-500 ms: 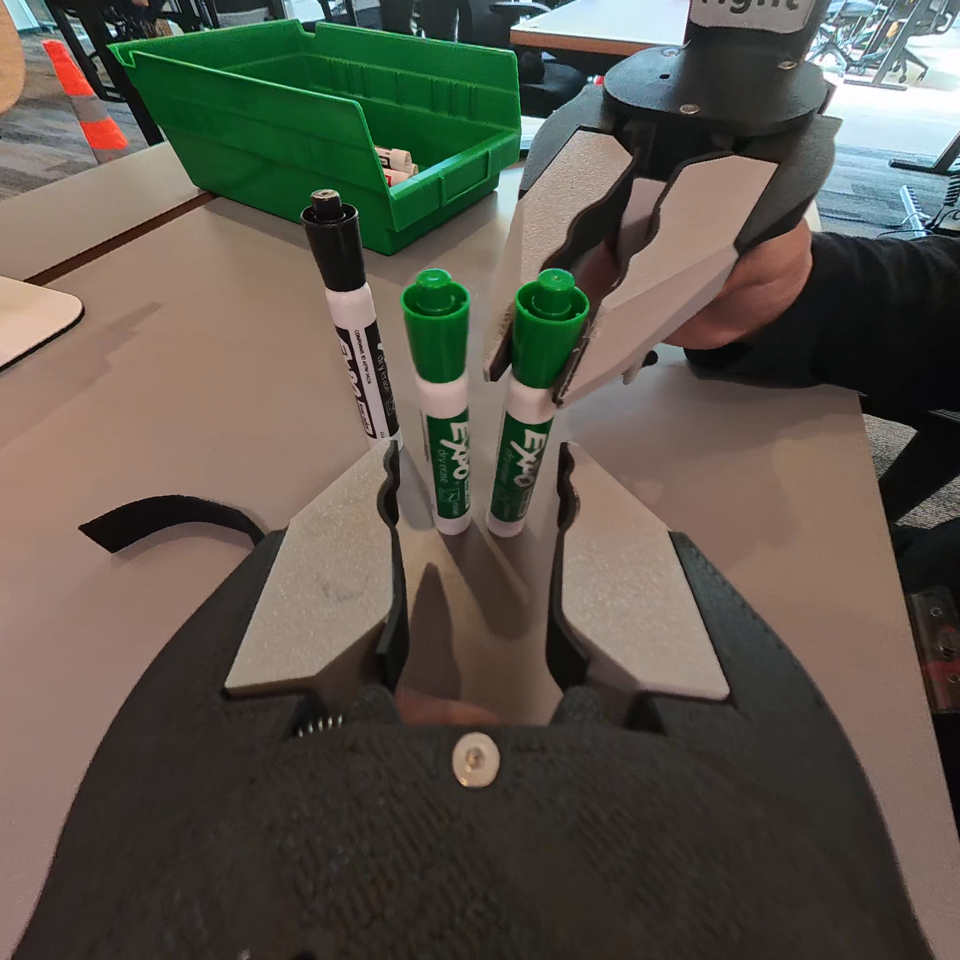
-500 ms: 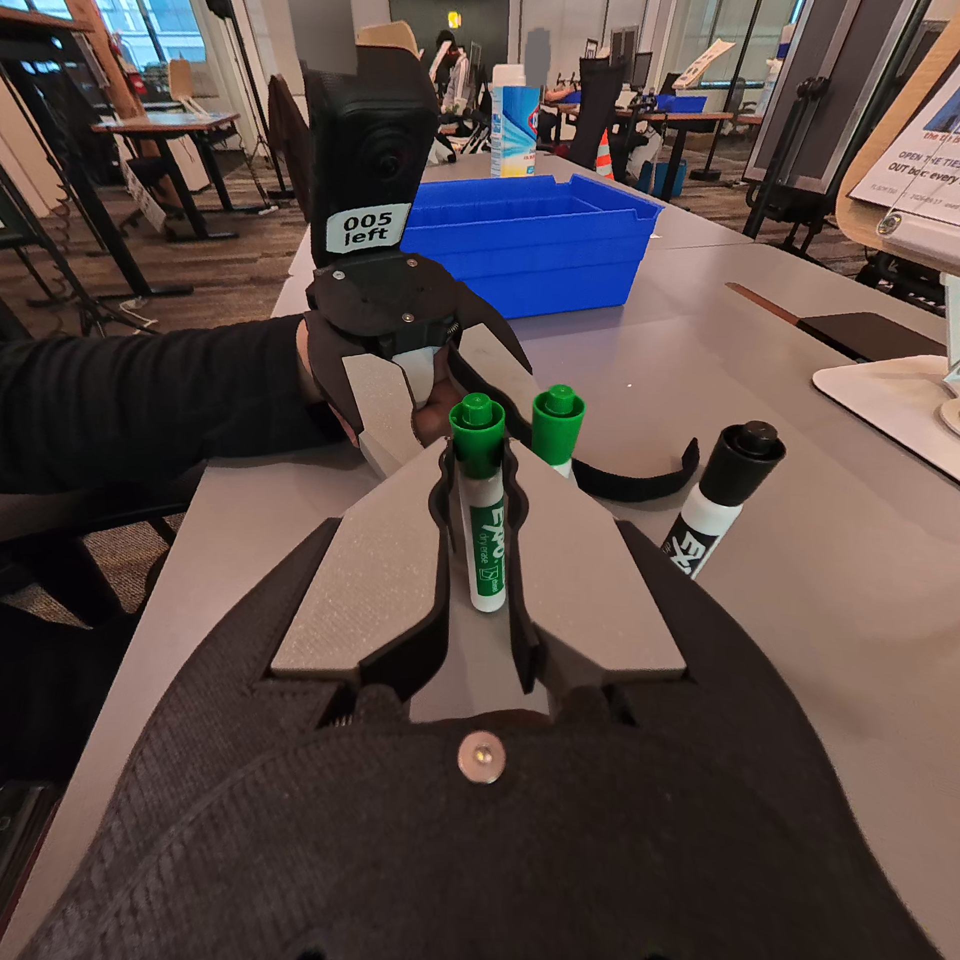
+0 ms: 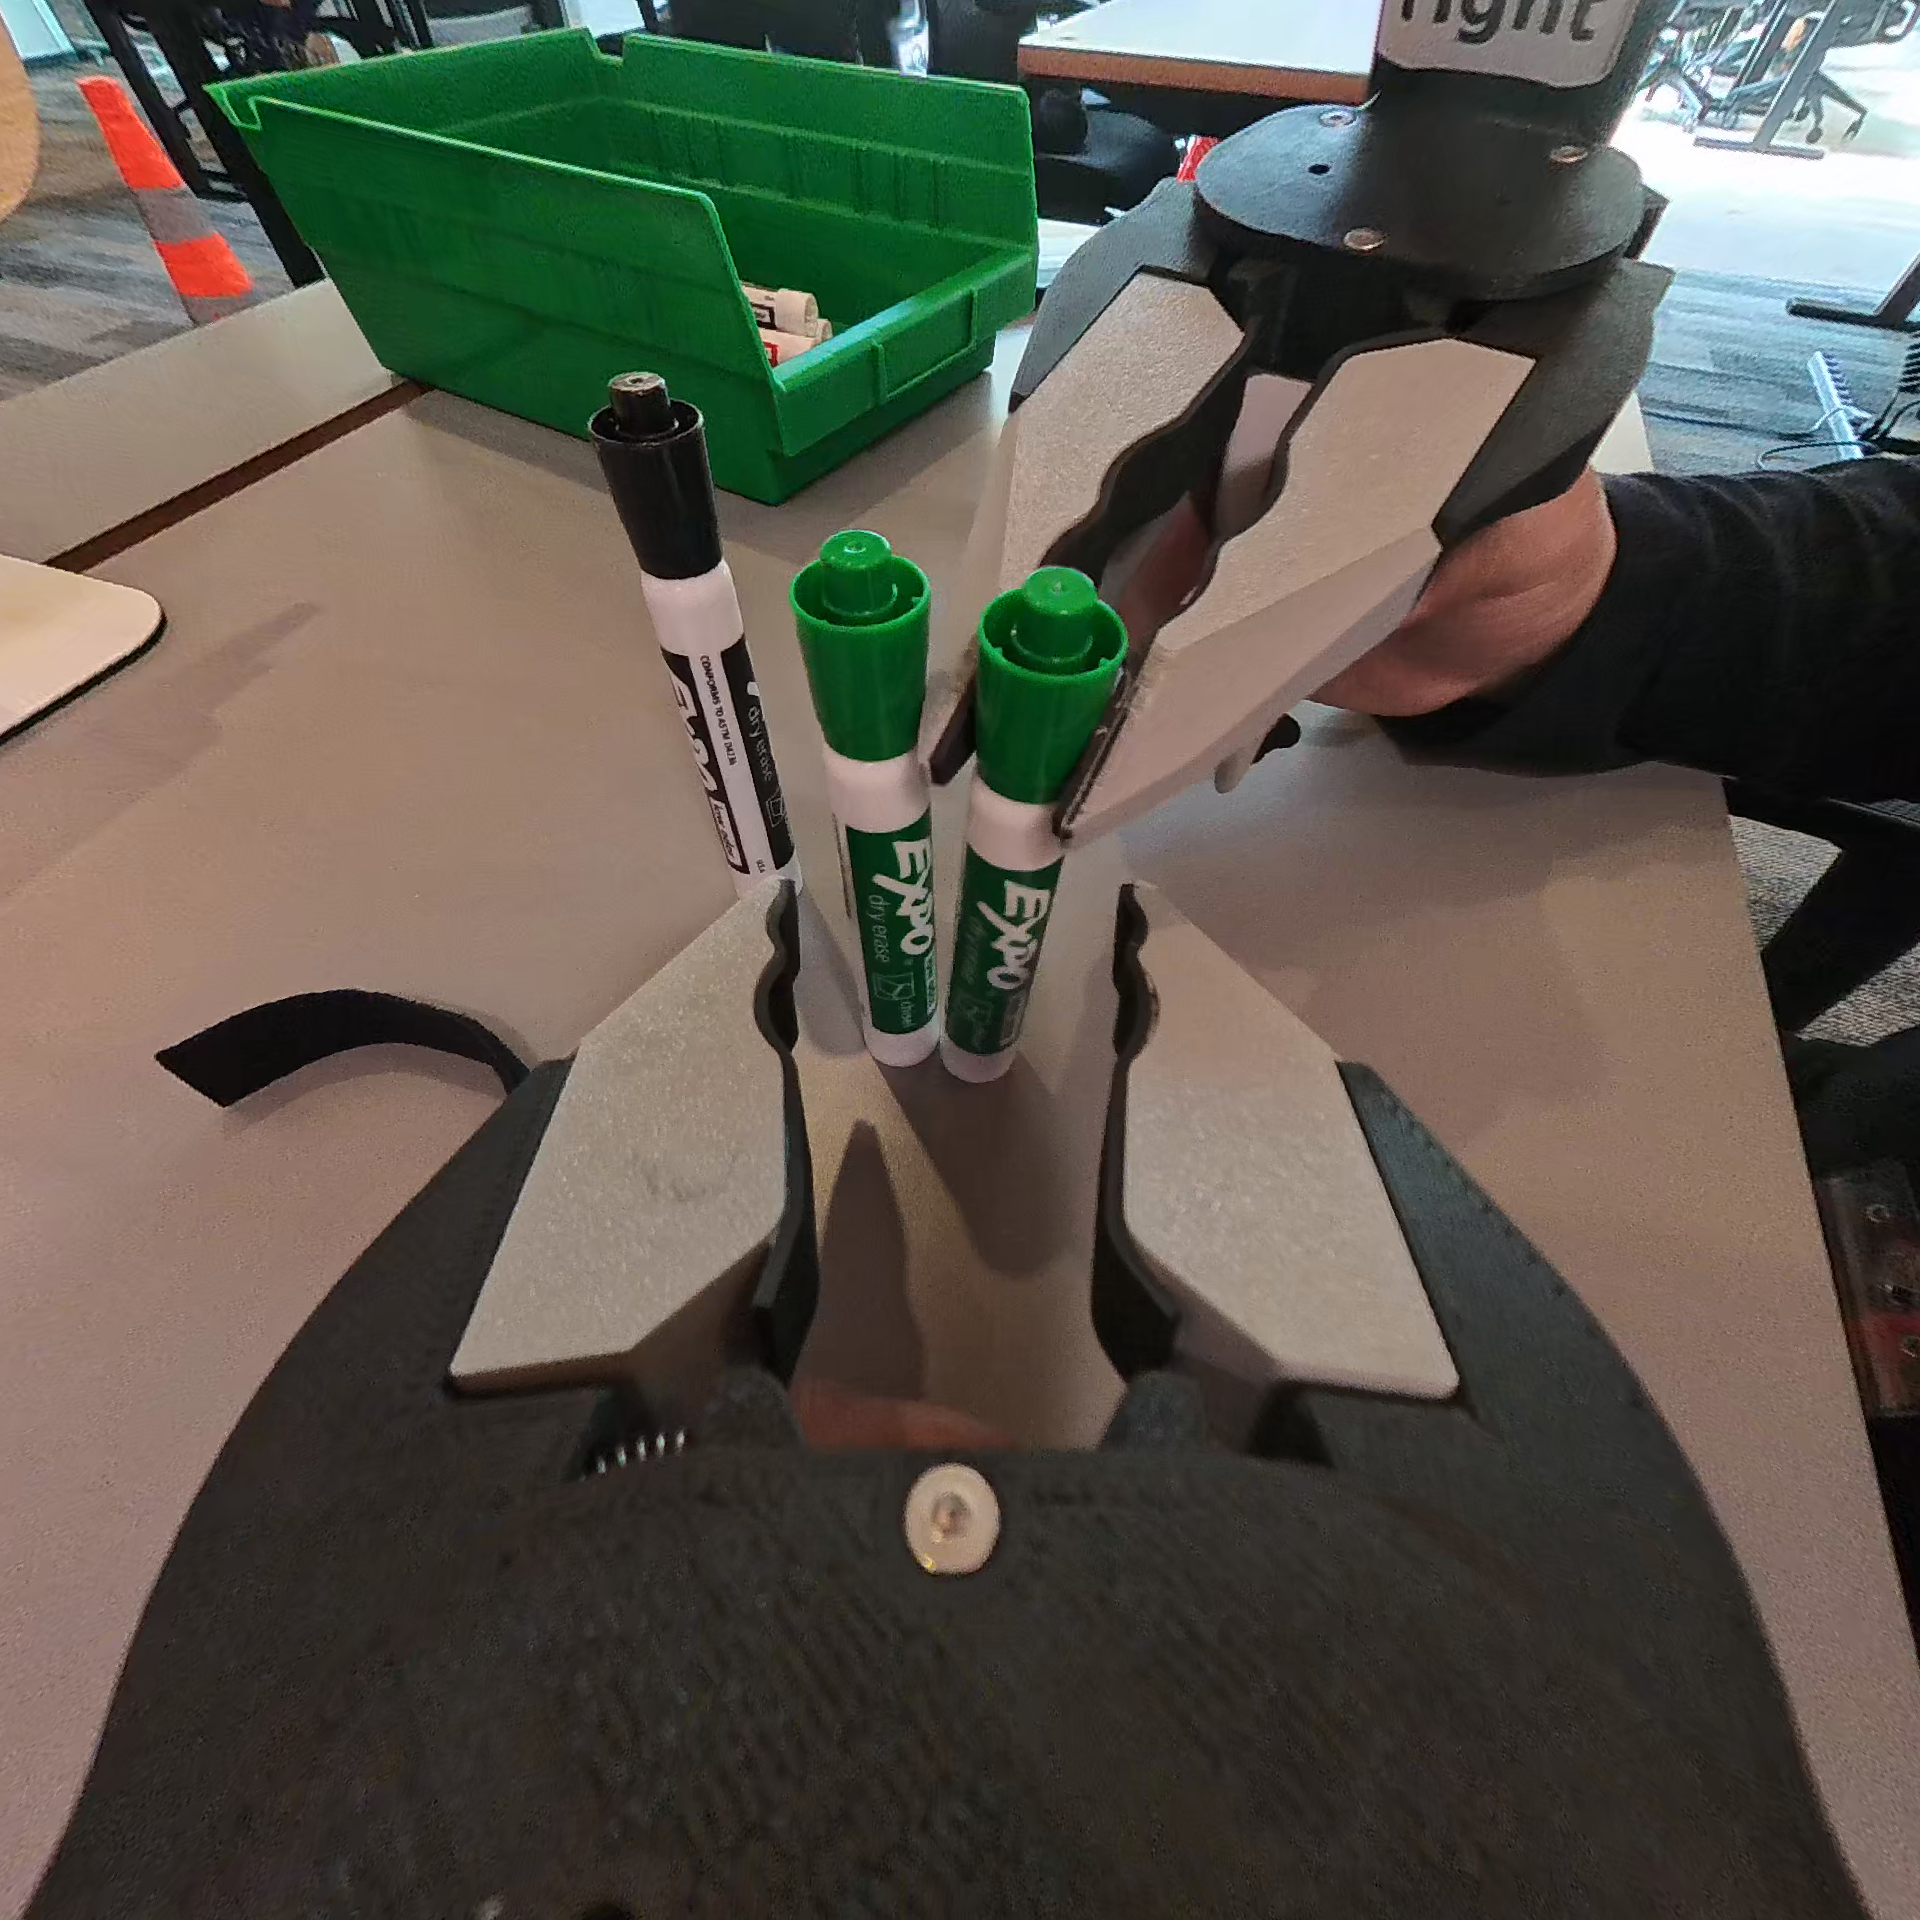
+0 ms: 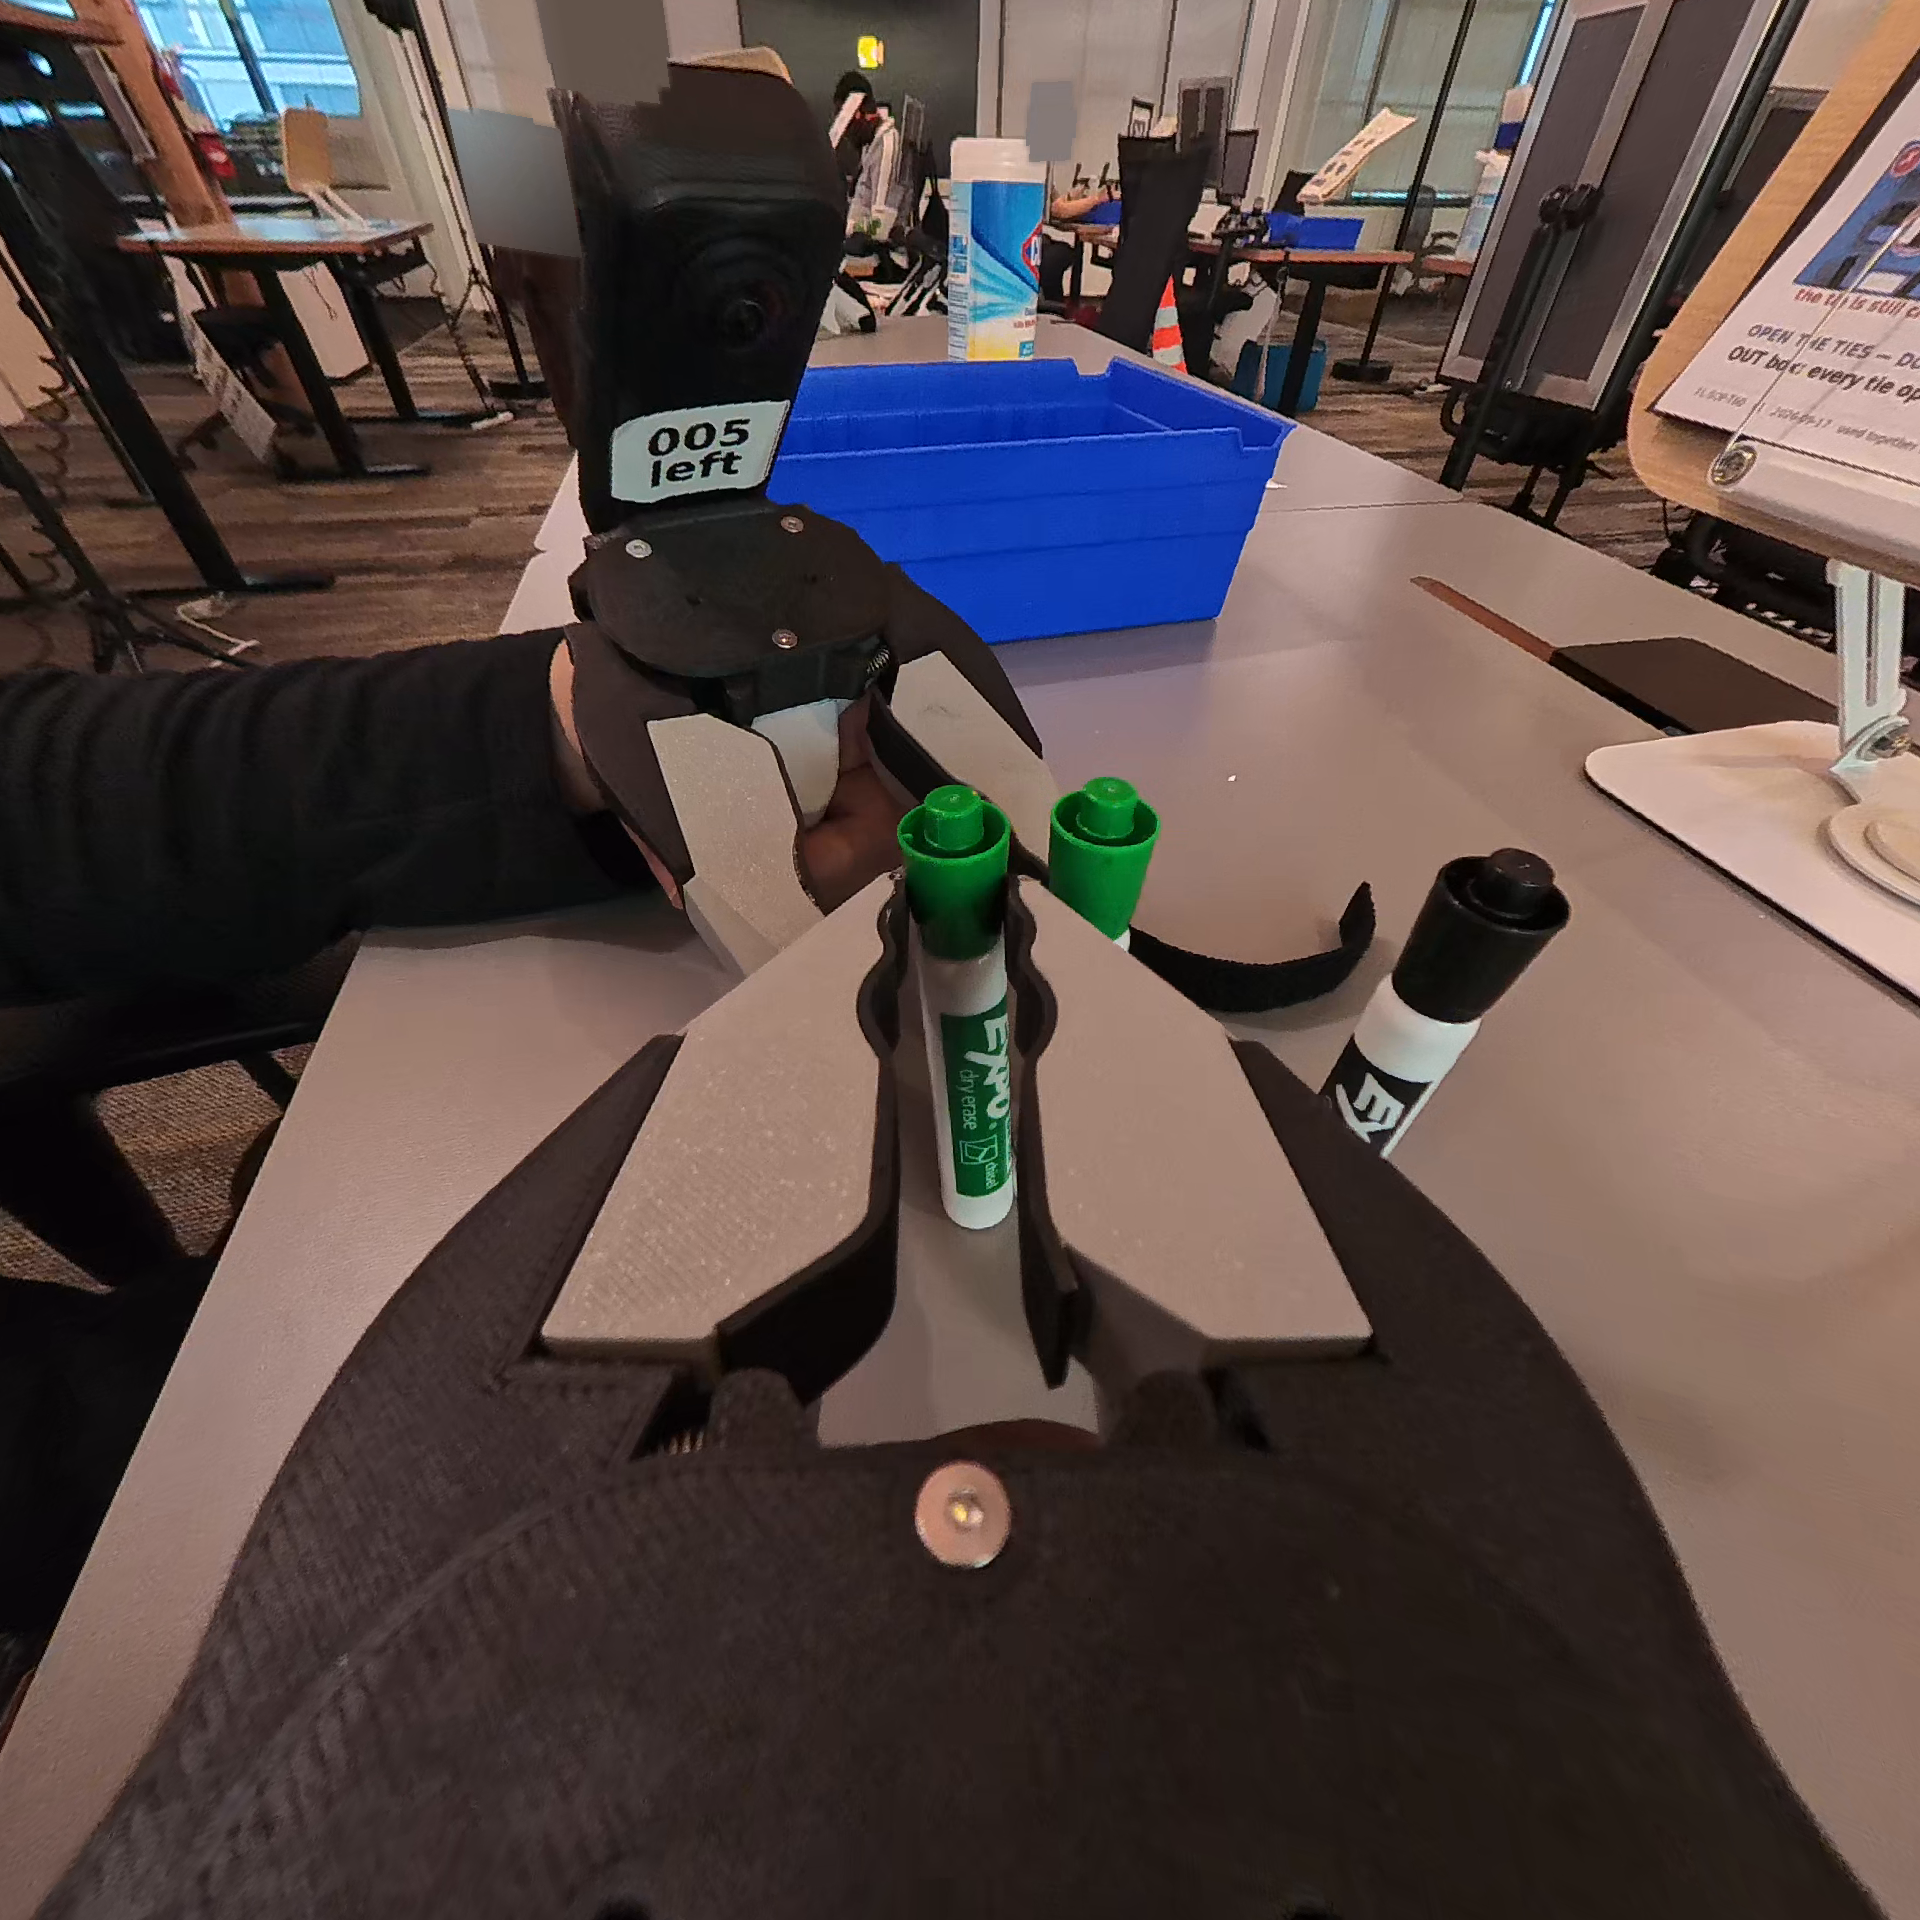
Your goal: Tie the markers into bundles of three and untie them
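Three markers stand upright on the grey table (image 3: 1351, 987). My right gripper (image 4: 956, 920) is shut on the cap of one green marker (image 4: 971, 1091); the left wrist view shows its pads (image 3: 1091, 769) pressed on that cap (image 3: 1044, 675). A second green marker (image 3: 878, 790) stands right beside it, also in the right wrist view (image 4: 1101, 873). A black marker (image 3: 686, 644) stands to their left. My left gripper (image 3: 956, 904) is open and empty, its tips on either side of the two green markers' bases. A black strap (image 3: 332, 1029) lies curled on the table.
A green bin (image 3: 582, 229) with several markers stands behind the black marker. A blue bin (image 4: 1018, 520) stands behind my left gripper. A white stand base (image 4: 1745, 790) holding a sign board is at the right. A person's sleeve (image 3: 1787, 644) reaches in. Some 4 cm of space lies between my two pairs of fingers. The black strap (image 3: 332, 1029) is about 12 cm from my left fingertips.
The held green marker has edged slightly closer to the other green marker. Both grippers keep their jaws as they were.
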Tool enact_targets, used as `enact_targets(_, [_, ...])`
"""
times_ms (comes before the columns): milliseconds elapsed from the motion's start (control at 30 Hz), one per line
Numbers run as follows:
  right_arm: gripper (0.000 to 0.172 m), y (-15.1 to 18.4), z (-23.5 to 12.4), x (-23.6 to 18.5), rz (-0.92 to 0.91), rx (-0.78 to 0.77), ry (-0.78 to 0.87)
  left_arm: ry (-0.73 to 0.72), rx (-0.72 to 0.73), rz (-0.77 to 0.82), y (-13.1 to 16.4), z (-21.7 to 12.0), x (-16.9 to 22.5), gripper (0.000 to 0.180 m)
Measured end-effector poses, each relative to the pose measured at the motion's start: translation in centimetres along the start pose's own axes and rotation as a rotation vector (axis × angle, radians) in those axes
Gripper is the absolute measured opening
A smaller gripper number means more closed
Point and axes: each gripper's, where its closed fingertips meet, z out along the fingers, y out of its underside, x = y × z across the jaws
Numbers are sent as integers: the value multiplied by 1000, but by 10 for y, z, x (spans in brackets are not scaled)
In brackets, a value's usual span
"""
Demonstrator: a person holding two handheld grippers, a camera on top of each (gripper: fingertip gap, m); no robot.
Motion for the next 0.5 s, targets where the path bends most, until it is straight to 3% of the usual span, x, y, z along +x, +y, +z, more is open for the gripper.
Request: enact_targets(500, [14, 1, 1, 2, 22, 8, 0, -3, -7, 5, 1, 1, 0, 58])
